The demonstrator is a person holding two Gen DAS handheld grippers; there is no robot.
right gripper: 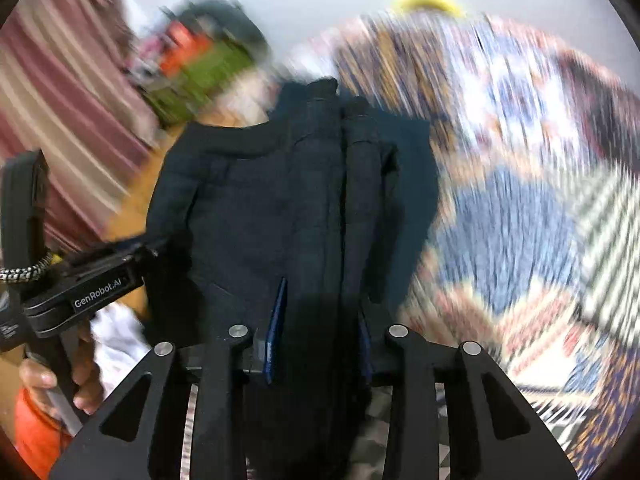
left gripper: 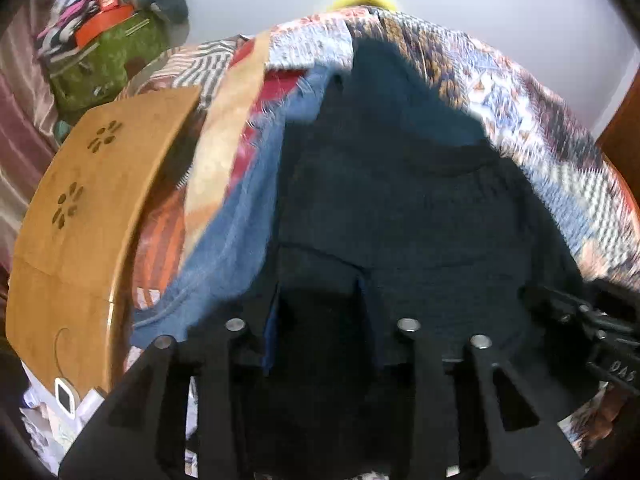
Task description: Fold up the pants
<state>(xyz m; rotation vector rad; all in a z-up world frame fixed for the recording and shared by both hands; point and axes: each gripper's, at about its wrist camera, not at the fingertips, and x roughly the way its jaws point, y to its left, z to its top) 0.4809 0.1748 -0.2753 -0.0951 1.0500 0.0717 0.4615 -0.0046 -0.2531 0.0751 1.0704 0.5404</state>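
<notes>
Pants (left gripper: 400,208): dark navy, spread over patterned bedspread (left gripper: 540,132), filling frame centre in both views | left gripper (left gripper: 320,320): jaws part-spread, dark cloth between, pinch likely but blur hides contact | right gripper (right gripper: 320,332): jaws part-spread around bunched pants fold, grip unclear | wooden board (left gripper: 92,208): left of frame.
</notes>
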